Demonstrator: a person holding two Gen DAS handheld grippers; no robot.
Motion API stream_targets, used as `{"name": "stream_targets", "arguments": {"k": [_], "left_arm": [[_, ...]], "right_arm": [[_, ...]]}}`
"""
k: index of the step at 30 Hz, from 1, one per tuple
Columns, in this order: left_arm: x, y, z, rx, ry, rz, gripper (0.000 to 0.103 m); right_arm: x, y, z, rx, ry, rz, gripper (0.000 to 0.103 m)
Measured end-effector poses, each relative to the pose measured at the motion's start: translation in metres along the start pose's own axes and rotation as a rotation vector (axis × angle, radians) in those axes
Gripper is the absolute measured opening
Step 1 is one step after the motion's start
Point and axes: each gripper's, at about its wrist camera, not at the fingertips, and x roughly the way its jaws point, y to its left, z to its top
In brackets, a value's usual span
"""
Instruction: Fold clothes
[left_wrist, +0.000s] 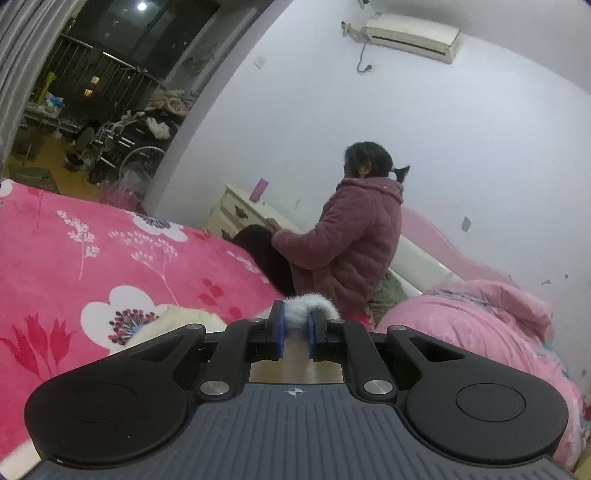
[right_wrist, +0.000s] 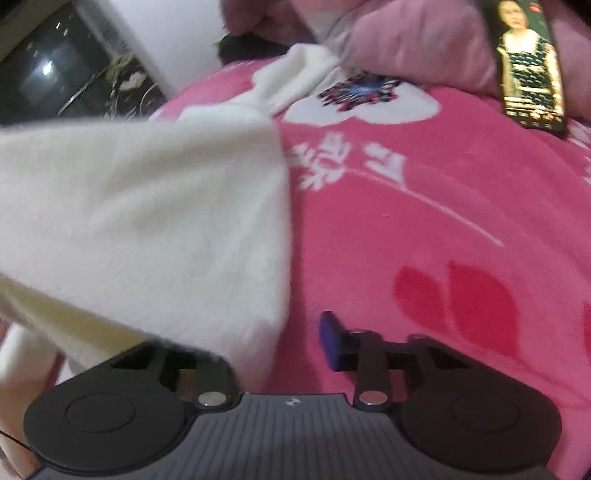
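While the left gripper (left_wrist: 295, 314) sits at the near edge of the pink floral blanket (left_wrist: 110, 251), its blue pads are pinched tight on a fuzzy white fold of the white garment (left_wrist: 314, 304), which arches over both tips. Ahead lies open blanket on the left, a rumpled pink quilt (left_wrist: 480, 325) on the right, and a person in a mauve fleece coat (left_wrist: 351, 240) seated at the bed's far side.

From the right wrist camera, the white garment (right_wrist: 147, 214) covers the left half of the view, its straight edge running from the camera toward a narrow part (right_wrist: 291, 85) farther up the blanket (right_wrist: 424, 221); the long axis runs along that line. The right gripper (right_wrist: 295, 343) has cloth draped over its left finger, hiding it; the right pad (right_wrist: 330, 339) stands bare over the blanket, so whether it grips cannot be told. A lit phone (right_wrist: 528, 62) lies well apart at the upper right.
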Motion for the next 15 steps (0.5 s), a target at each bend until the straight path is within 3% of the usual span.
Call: {"name": "stream_targets", "arguments": {"k": [1,5,7,12,15], "left_arm": [[0.000,0.000,-0.001,0.006,0.005,0.003,0.010],[-0.013,0.002,-0.005,0.010,0.005,-0.007,0.010],[-0.024,0.005,-0.010,0.009,0.007,-0.013,0.010],[-0.038,0.014,-0.038,-0.021,0.085,0.021,0.010],[-0.025,0.028,-0.052,-0.065,0.150,0.068,0.010]], "right_arm": [[-0.007,0.002,0.003,-0.030,-0.034,-0.021,0.011],[-0.056,0.019,0.026,-0.243,-0.283,-0.177,0.009],[-0.078,0.024,0.036,-0.341,-0.358,-0.229,0.008],[-0.081,0.020,0.035,-0.491,-0.242,-0.226,0.008],[-0.067,0.016,0.038,-0.491,-0.168,-0.201,0.008]]}}
